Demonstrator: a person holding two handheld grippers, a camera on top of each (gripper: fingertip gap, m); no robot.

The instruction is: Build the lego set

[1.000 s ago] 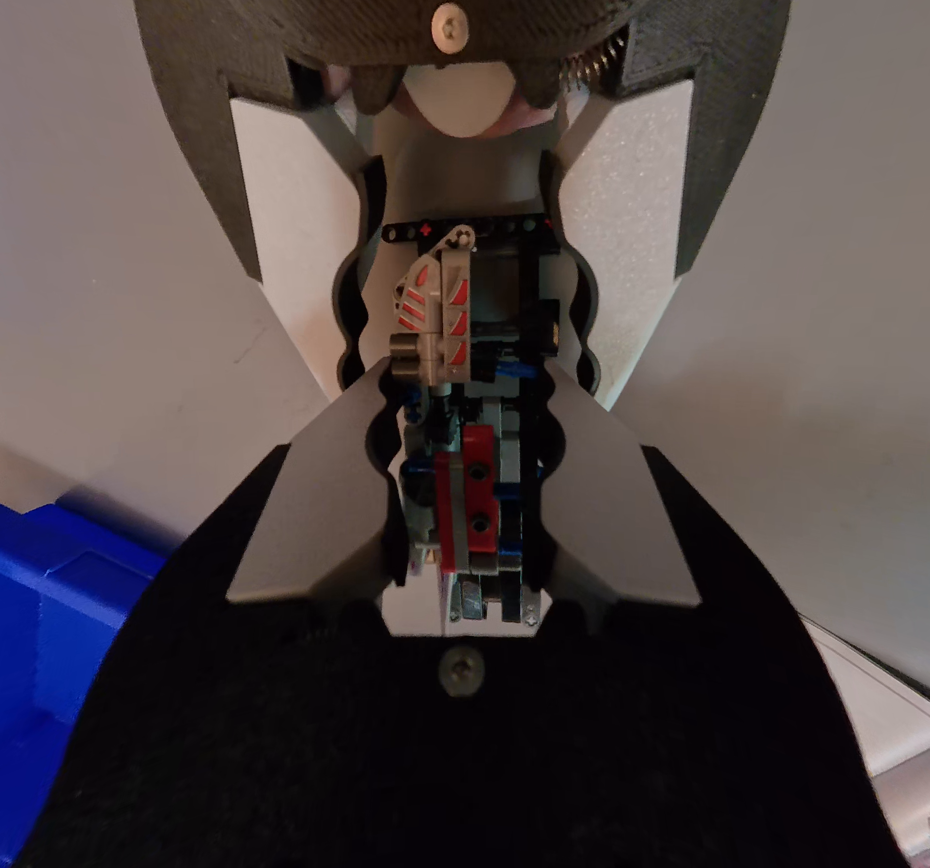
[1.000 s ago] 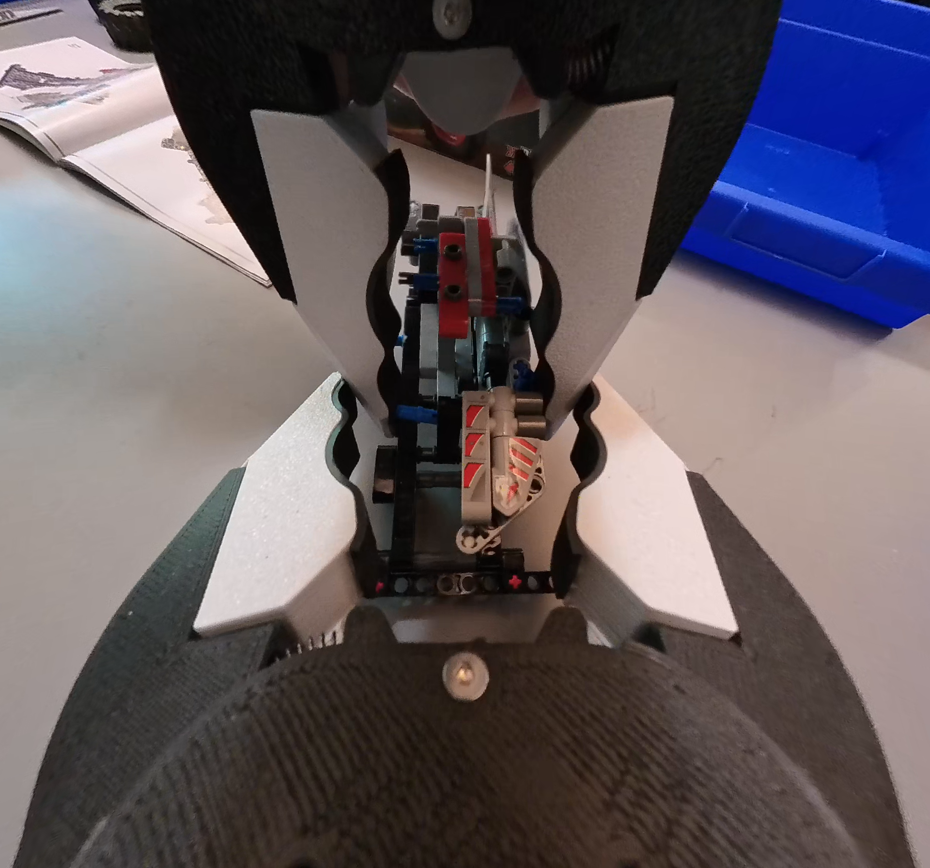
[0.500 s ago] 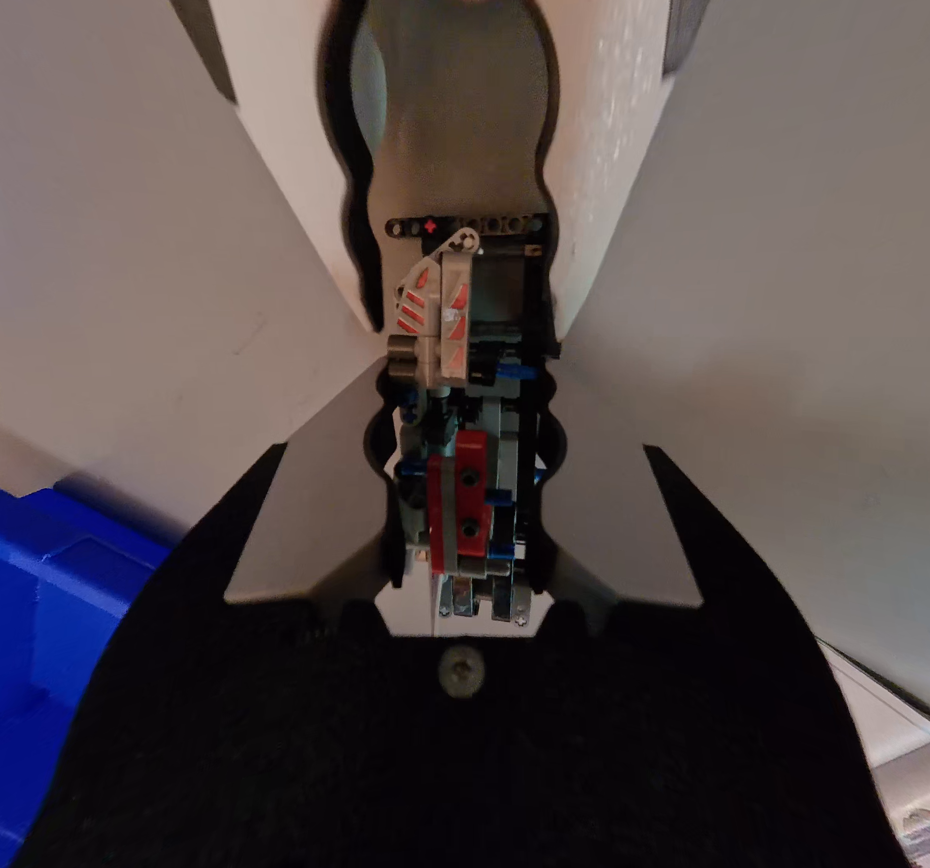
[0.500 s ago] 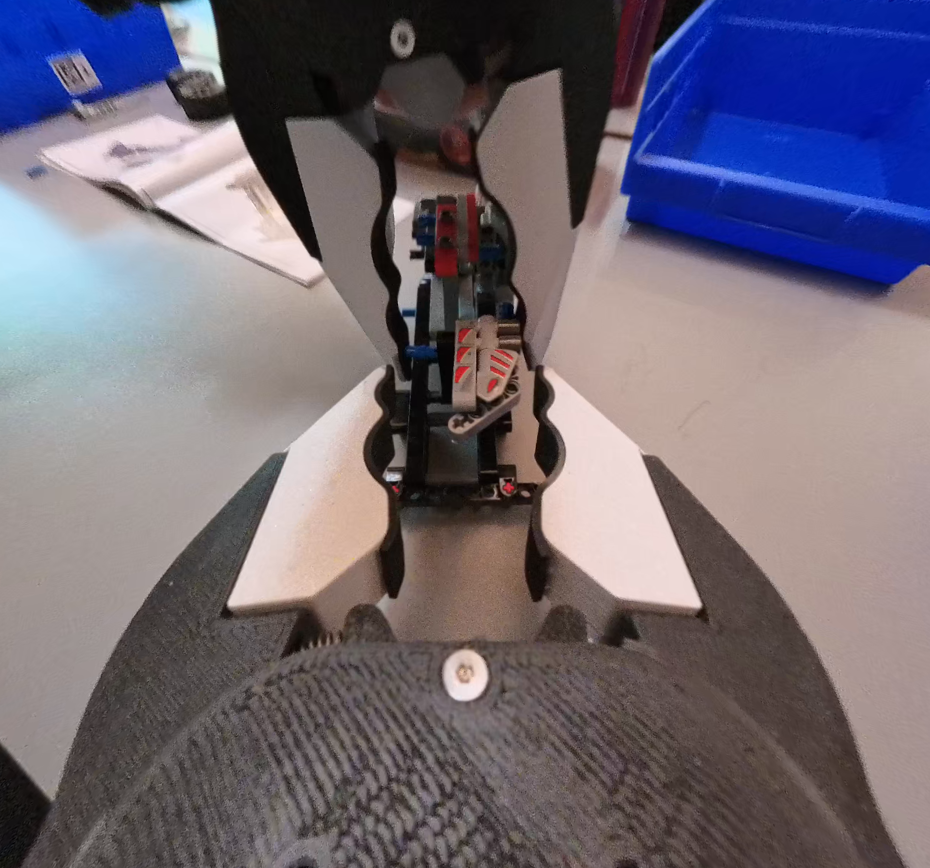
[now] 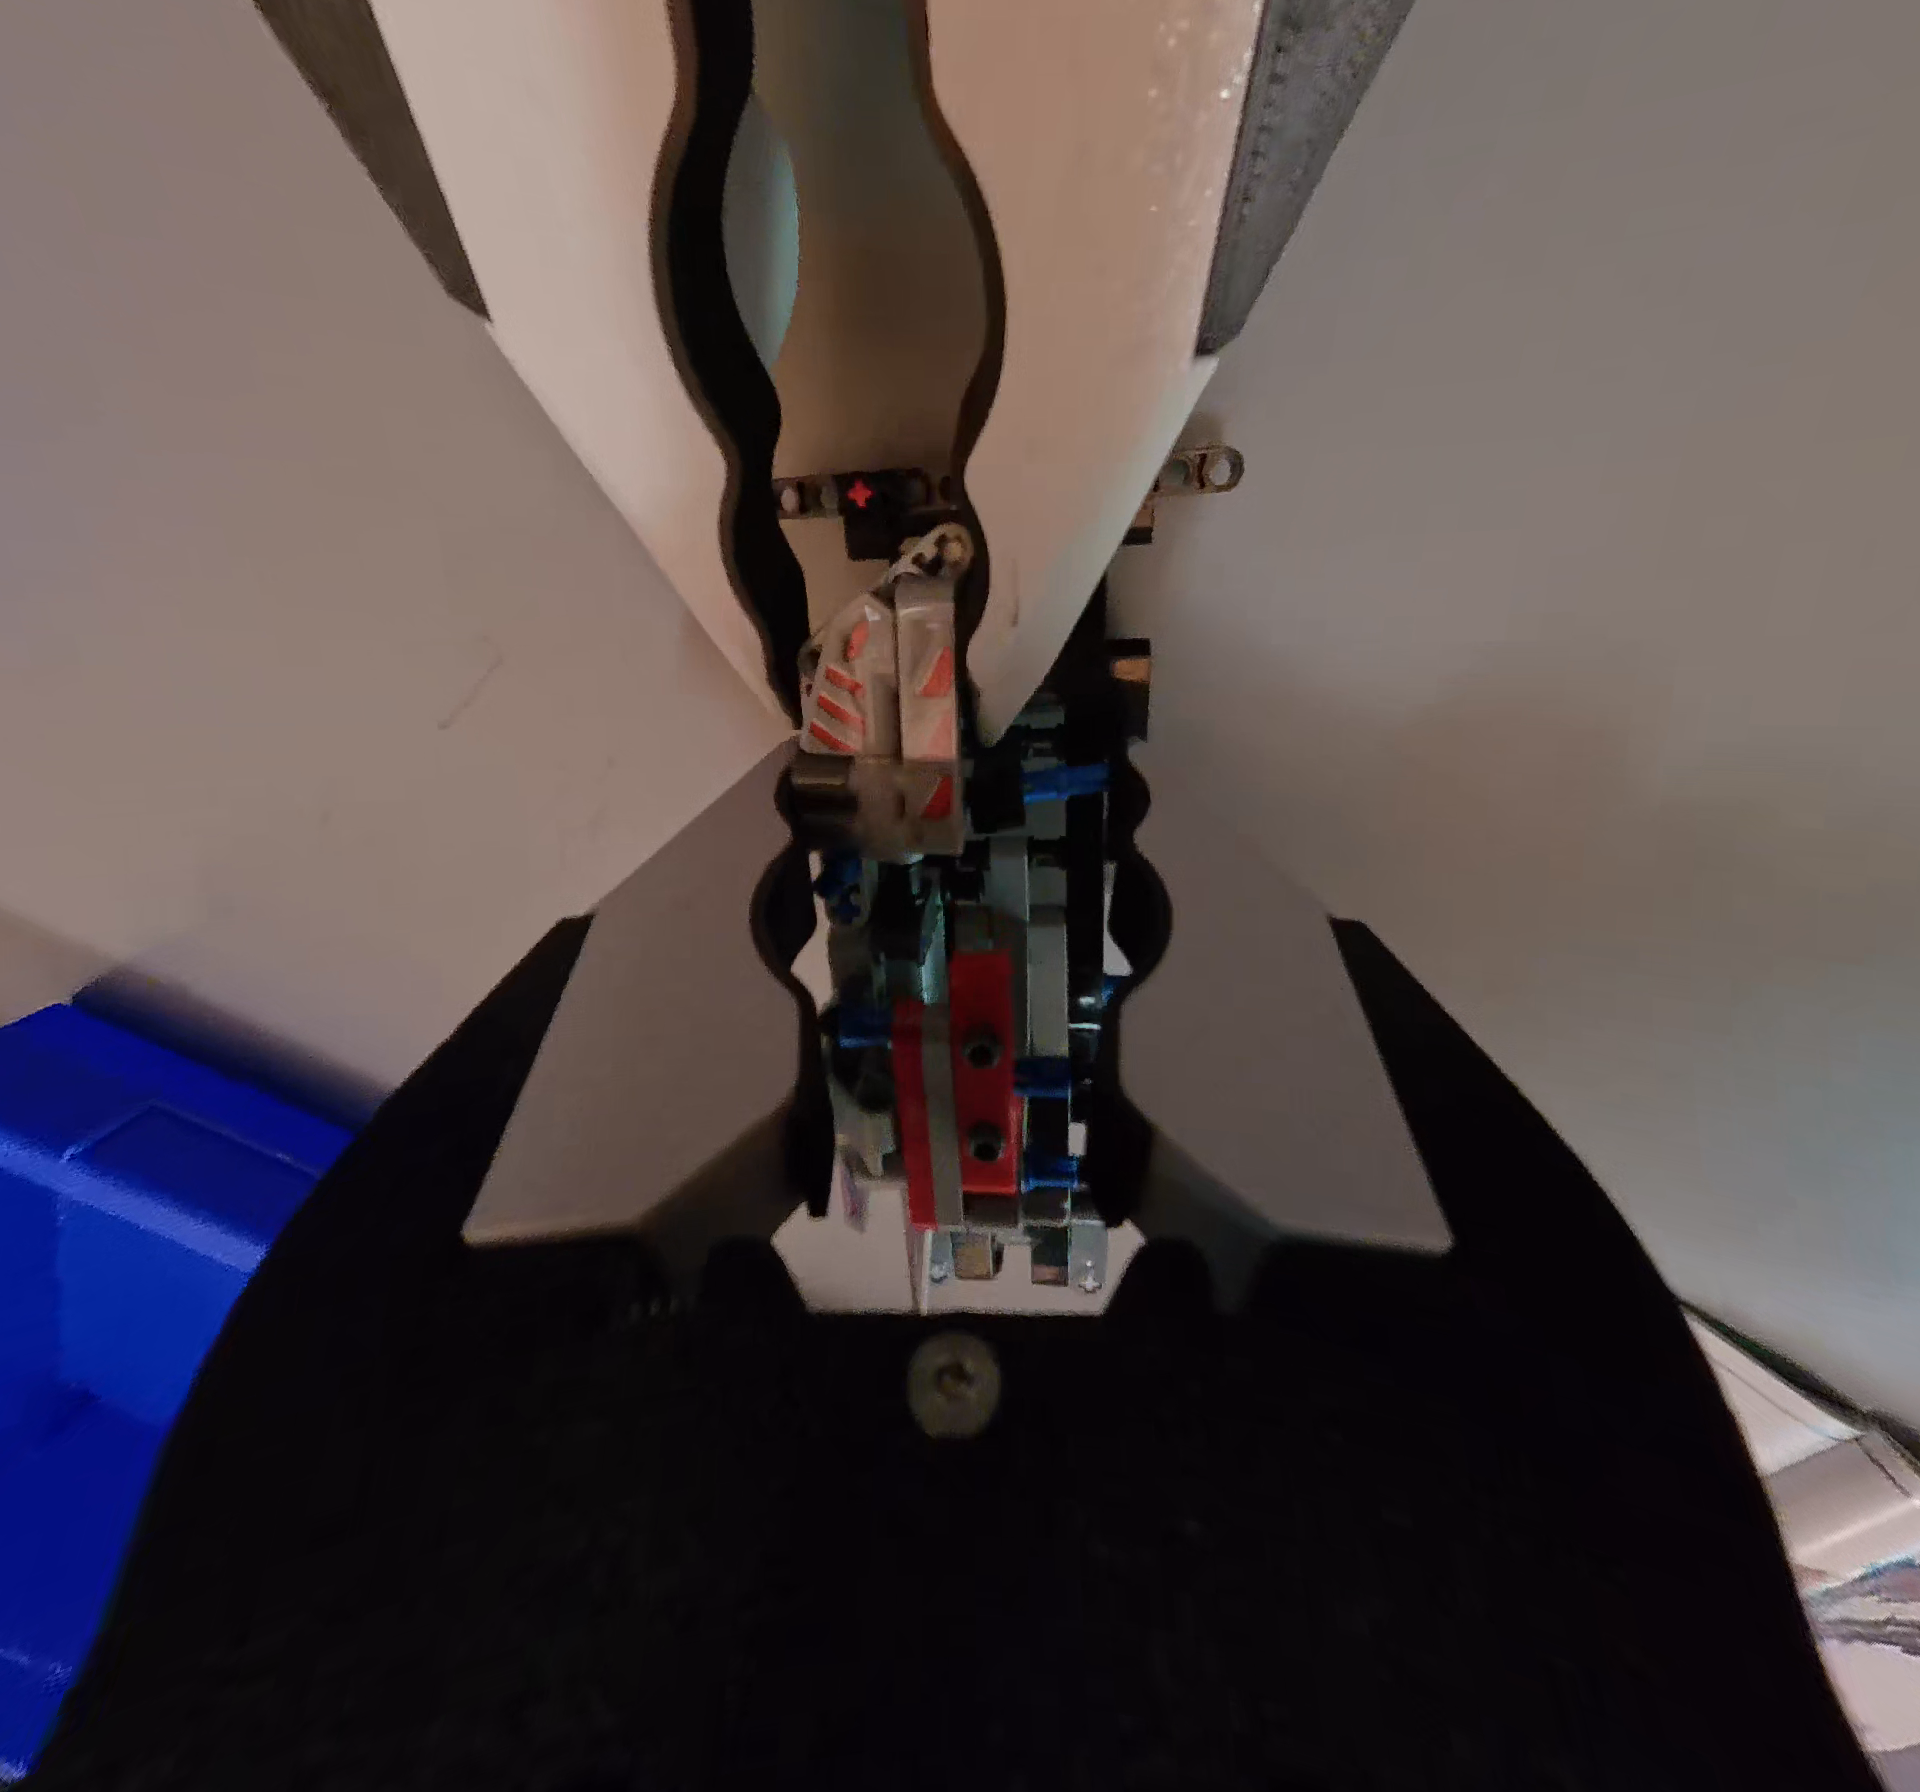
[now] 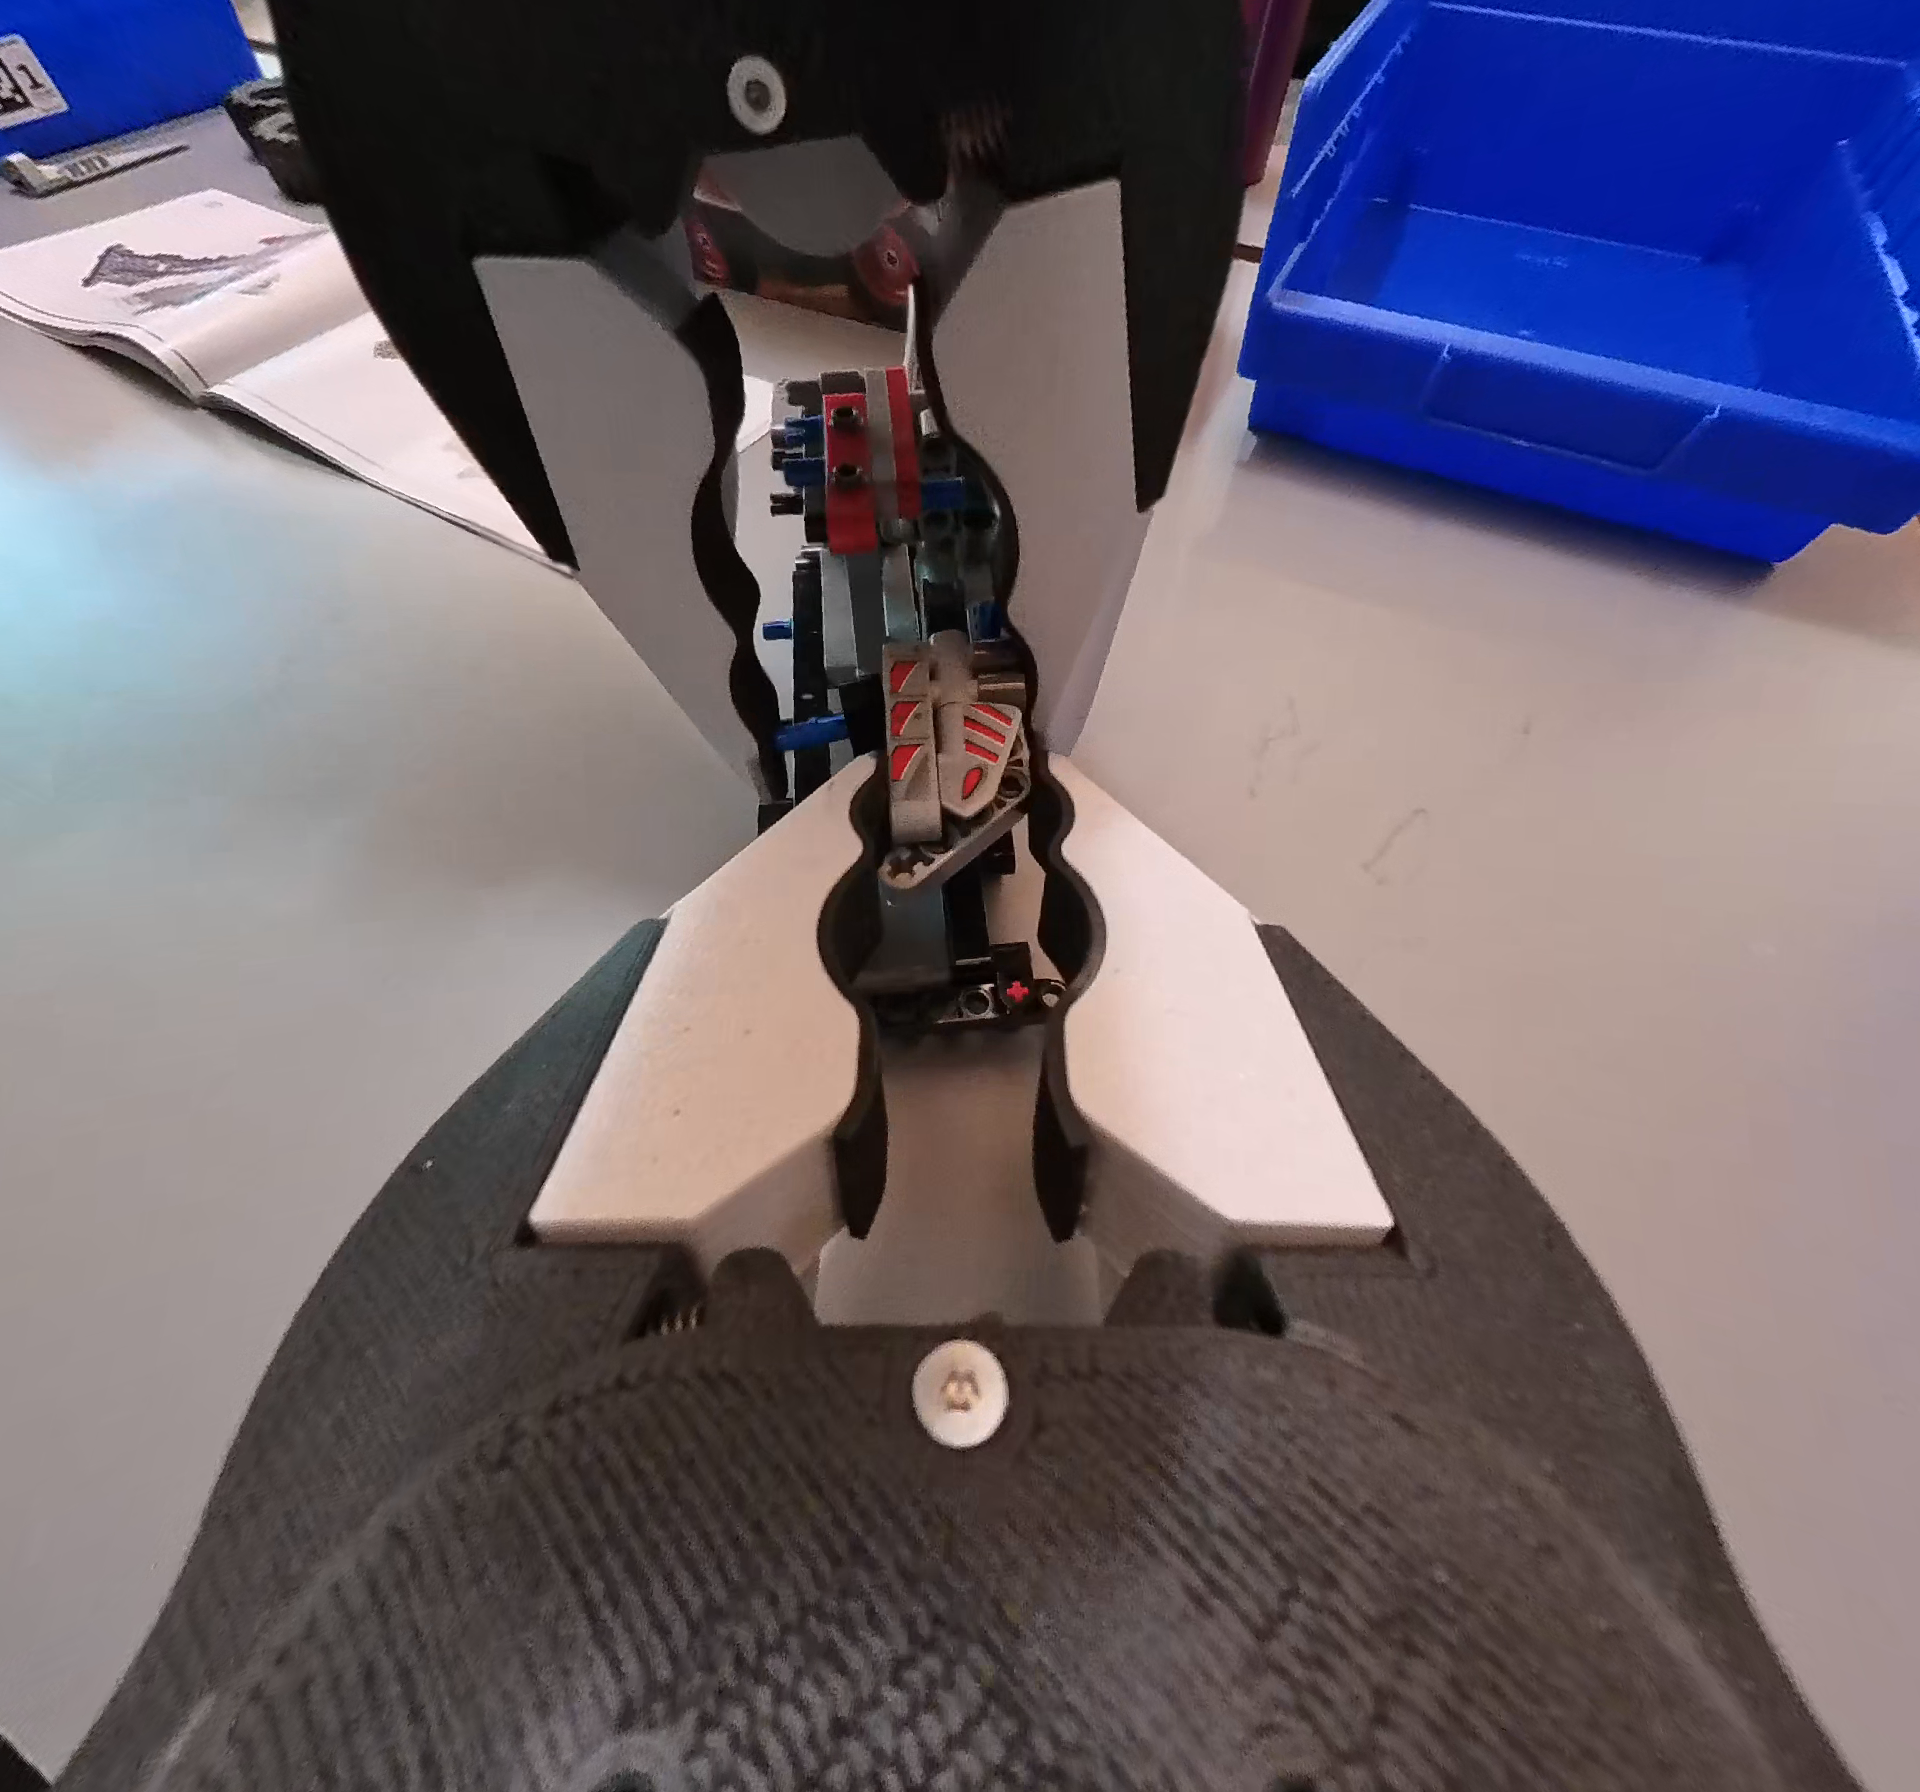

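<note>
A partly built lego model point(image 5: 977, 1088) of black, grey, red and blue pieces is held above the table between both grippers, which face each other tip to tip. My left gripper point(image 5: 956, 776) is shut on its red-and-grey end. My right gripper point(image 6: 948, 781) is closed narrowly around the other end, at the grey panel with red stripes point(image 6: 951, 745). The model's black end beam point(image 6: 966, 999) lies between the right fingers. In the left wrist view that beam's end point(image 5: 1205, 469) sticks out past one right finger. The right gripper also shows in the left wrist view point(image 5: 894, 732).
A blue bin point(image 6: 1590, 288) stands on the grey table point(image 6: 312, 859) at the right. An open instruction booklet point(image 6: 260, 329) and black tyres point(image 6: 265, 121) lie at the far left. A blue bin corner point(image 5: 125, 1275) shows in the left wrist view. Left and right tips are no more than a few centimetres apart.
My right gripper has drawn back along the model, shifted sideways and narrowed its fingers, so the black beam now pokes out past one finger. My left gripper has kept its hold.
</note>
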